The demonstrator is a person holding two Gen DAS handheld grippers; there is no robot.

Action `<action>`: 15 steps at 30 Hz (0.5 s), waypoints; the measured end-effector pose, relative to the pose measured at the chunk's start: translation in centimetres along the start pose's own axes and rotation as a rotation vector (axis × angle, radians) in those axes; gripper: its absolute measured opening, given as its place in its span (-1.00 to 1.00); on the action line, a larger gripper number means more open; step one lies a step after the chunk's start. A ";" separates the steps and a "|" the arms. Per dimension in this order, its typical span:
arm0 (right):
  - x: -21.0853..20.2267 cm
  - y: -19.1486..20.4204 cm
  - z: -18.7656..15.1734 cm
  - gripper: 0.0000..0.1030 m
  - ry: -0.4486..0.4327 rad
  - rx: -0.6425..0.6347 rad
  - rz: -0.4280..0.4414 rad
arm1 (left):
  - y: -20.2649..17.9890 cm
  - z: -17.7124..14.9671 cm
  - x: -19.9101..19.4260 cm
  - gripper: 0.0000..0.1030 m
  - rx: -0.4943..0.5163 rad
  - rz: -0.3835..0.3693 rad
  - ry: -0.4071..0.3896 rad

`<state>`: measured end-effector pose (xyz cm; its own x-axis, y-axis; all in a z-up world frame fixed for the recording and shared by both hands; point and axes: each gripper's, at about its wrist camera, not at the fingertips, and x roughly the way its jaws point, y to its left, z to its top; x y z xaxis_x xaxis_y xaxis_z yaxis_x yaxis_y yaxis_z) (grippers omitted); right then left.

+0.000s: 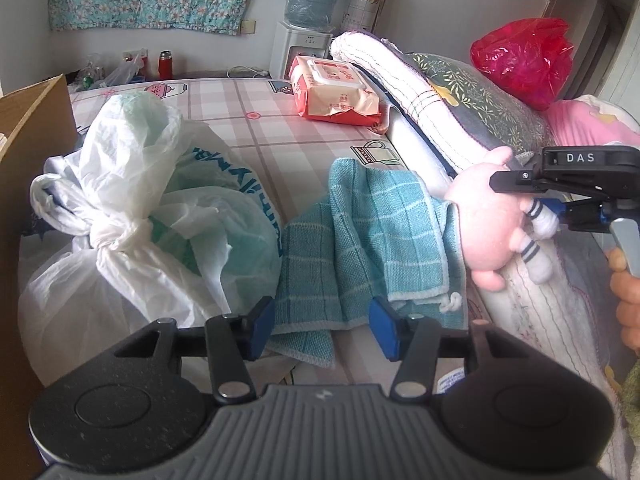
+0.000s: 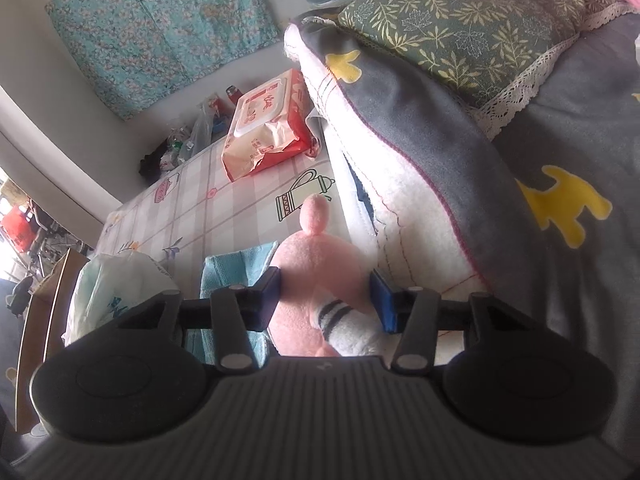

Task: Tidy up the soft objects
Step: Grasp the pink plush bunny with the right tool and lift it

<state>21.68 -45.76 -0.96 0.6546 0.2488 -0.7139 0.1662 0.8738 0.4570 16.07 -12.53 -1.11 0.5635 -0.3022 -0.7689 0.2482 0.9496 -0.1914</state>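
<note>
Teal checked cloth (image 1: 360,240) lies crumpled on the bed (image 1: 280,128), its near edge between the left hand-held gripper (image 1: 322,326)'s part-open pads, apparently ungripped. Just beyond, the right hand-held gripper (image 2: 326,300) clamps a pink plush toy (image 2: 316,276) against the folded grey blanket (image 2: 460,152).

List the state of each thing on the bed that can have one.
Pink plush toy: between the right gripper's jaws, pads touching.
Teal towel: crumpled, between the left gripper's open jaws.
White plastic bag: knotted shut.
Wipes pack: lid closed.
</note>
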 end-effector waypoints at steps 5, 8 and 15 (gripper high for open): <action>-3.3 2.8 -0.7 -0.09 -0.074 -0.136 -0.054 | 0.9 -1.2 -2.0 0.02 -0.006 -0.015 -0.017; -5.2 5.7 -1.7 -0.06 -0.103 -0.272 -0.087 | 1.8 -2.3 -3.0 0.02 -0.023 -0.026 -0.015; -4.0 9.9 -5.7 0.00 -0.008 -0.395 -0.071 | 4.3 -4.4 -3.8 0.02 -0.071 -0.019 0.009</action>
<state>16.50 -35.66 3.35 0.6574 0.1803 -0.7317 -0.0842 0.9824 0.1665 11.53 -6.93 -1.75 0.5520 -0.3198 -0.7701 0.2022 0.9473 -0.2484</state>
